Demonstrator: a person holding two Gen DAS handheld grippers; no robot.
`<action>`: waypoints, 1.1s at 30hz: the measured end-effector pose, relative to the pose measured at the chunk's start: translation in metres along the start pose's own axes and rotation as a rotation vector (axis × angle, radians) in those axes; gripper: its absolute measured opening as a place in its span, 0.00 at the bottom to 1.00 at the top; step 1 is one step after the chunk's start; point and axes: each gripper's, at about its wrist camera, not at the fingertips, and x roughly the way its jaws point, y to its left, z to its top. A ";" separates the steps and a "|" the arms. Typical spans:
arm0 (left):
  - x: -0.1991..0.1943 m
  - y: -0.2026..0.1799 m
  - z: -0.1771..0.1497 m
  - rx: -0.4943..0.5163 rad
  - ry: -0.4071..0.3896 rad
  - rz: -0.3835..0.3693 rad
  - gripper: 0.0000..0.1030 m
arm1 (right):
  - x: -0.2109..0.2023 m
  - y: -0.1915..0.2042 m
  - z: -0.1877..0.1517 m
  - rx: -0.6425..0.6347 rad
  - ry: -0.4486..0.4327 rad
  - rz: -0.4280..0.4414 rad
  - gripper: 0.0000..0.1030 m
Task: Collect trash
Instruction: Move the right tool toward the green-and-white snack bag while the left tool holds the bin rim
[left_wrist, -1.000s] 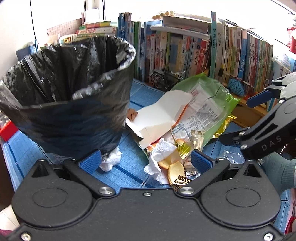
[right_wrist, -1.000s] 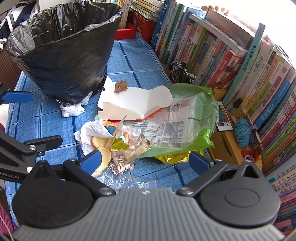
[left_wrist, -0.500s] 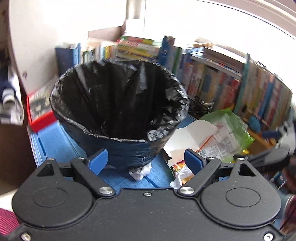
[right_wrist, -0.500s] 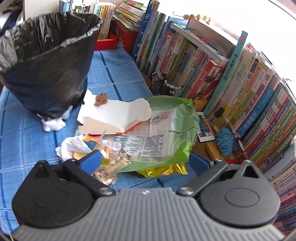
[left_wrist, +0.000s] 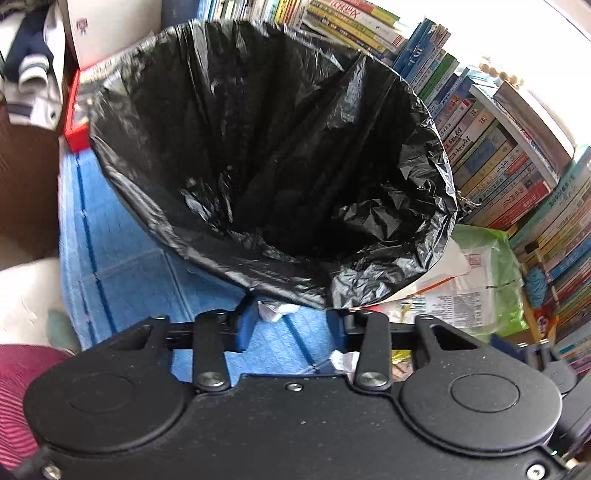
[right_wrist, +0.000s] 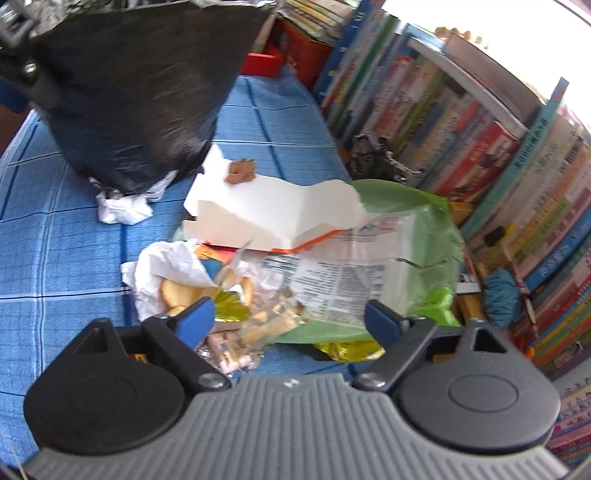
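Trash (right_wrist: 258, 266) lies in a heap on the blue surface (right_wrist: 55, 266), none of it collected as far as the pictures show: a white torn carton (right_wrist: 273, 210), a green printed bag (right_wrist: 402, 258), crumpled white tissue (right_wrist: 162, 273) with round biscuits (right_wrist: 177, 295) on it, gold foil and small clear wrappers. A separate wad of tissue (right_wrist: 122, 208) sits against the foot of the bin (left_wrist: 258, 147).

That bin, lined with a black bag, stands just beside the heap. What shows of its inside is only dark, creased liner; I see no trash in it, though the very bottom is too dark to tell.

The left gripper (left_wrist: 291, 325) hovers at the bin's near rim with its jaws drawn partway together and nothing between them. The right gripper (right_wrist: 288, 321) hangs over the near edge of the heap, jaws spread wide and empty.

Judging by this, the job is at its start: every piece remains to be picked up and dropped into the bin.
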 end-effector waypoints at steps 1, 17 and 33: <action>0.003 0.000 0.002 -0.008 0.008 -0.006 0.33 | 0.002 0.002 0.001 0.008 0.002 0.005 0.85; -0.026 -0.030 -0.064 0.537 -0.145 -0.003 0.45 | 0.021 0.004 -0.002 0.058 0.055 0.011 0.77; -0.043 -0.070 -0.035 0.811 -0.458 0.029 0.60 | 0.020 0.003 0.006 0.054 0.003 0.041 0.77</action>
